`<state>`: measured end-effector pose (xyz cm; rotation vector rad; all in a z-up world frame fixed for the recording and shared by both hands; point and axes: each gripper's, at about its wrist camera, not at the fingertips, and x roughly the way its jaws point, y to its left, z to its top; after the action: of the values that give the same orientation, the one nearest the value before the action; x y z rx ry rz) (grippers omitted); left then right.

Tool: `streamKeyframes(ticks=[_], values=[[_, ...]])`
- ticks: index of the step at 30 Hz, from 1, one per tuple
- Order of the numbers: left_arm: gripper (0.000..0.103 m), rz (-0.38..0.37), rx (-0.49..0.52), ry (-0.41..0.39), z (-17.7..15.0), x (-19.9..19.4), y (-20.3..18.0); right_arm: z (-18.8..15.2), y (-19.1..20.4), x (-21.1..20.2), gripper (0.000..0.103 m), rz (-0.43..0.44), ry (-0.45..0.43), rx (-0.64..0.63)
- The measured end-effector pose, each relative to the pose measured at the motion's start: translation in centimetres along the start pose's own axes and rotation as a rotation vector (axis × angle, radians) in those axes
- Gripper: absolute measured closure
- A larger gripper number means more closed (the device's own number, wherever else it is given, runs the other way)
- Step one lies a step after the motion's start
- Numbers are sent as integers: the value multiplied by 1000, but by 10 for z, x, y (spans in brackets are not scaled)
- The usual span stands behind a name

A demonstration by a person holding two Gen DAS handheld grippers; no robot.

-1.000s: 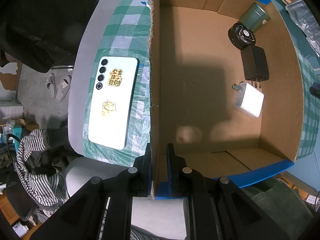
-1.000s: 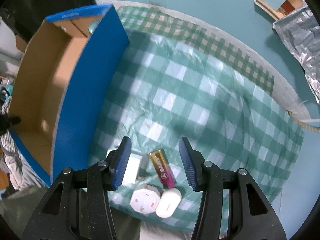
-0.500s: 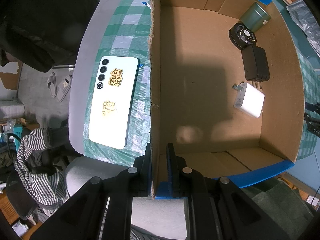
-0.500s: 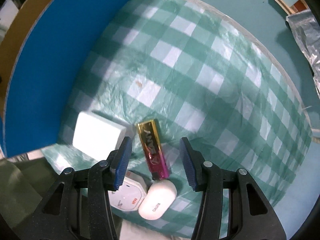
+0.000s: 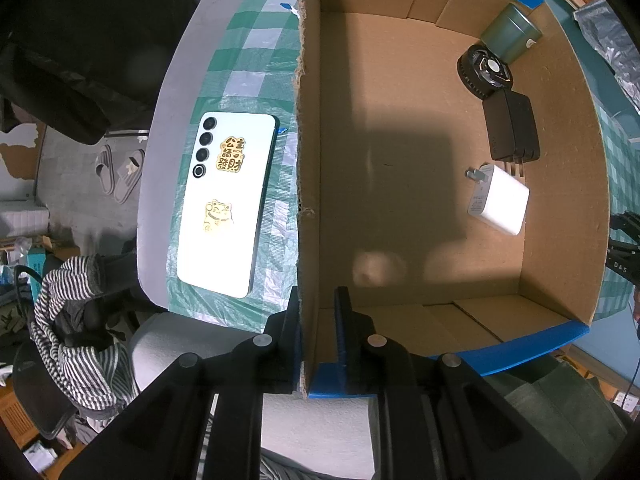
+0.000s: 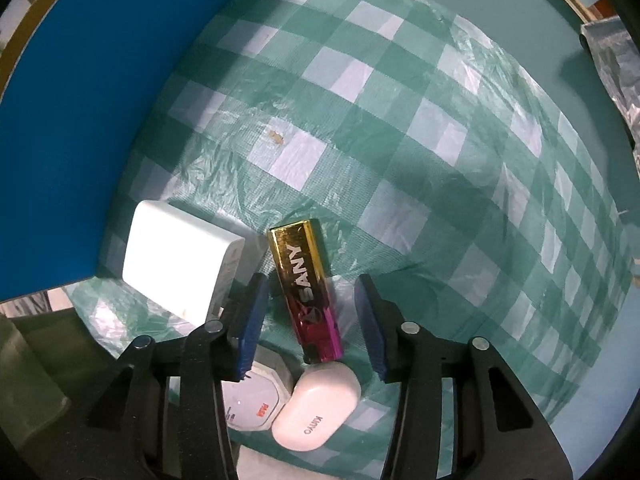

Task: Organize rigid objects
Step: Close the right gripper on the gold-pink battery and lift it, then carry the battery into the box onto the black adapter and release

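**Right gripper straddles the gold-and-pink bar while the left pins the box wall**

The right gripper [image 6: 310,316] points down at the checked tablecloth [image 6: 400,128], its jaws partly open and just closing in, with the gold-and-pink bar [image 6: 306,288] lying between them; neither pad presses on it yet. The left gripper [image 5: 318,340] is clamped narrow on the cardboard box [image 5: 308,160] wall, apparently steadying it.

The step in hand looks like the pick of the bar. The next move calls for closing squarely on its long sides, lifting, then carrying it toward 9 o'clock over the blue box side [image 6: 60,120].

Crowding is the worry: a white charger block [image 6: 176,260] sits just beside the left finger at 10 o'clock, and at 6 o'clock a white earbud case [image 6: 316,404] touches the bar's pink end, beside a white octagonal case [image 6: 256,404]. Closing could nudge them.

In the left view the box holds 4 things at 2 o'clock: a green cup [image 5: 510,34], a round black fan [image 5: 484,70], a black adapter [image 5: 512,126] and a white adapter [image 5: 500,204]. A white phone [image 5: 226,204] lies outside at 10 o'clock
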<state>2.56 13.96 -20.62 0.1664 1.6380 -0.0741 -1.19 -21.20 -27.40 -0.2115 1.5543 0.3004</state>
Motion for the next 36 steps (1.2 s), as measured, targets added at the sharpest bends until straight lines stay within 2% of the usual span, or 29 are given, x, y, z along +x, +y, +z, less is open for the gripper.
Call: streamKeyframes(ticks=[3, 6, 7, 8, 9, 23, 36], values=[[90, -1, -2, 0, 0, 0, 0, 0, 2, 2, 60, -10, -6, 2], [90, 1, -2, 0, -1, 0, -1, 1, 6, 4, 64, -29, -10, -8], [90, 1, -1, 0, -1, 0, 0, 0, 7, 4, 68, -36, -11, -11], [90, 1, -2, 0, -1, 0, 0, 0, 8, 3, 79, -39, -15, -12], [90, 0, -3, 0, -1, 0, -1, 0, 8, 3, 81, -49, -14, -10], [90, -3, -2, 2, -1, 0, -2, 23, -14, -15, 82, 9, -44, 77], [90, -3, -2, 2, -1, 0, -2, 37, -9, -53, 82, 27, -73, 60]])
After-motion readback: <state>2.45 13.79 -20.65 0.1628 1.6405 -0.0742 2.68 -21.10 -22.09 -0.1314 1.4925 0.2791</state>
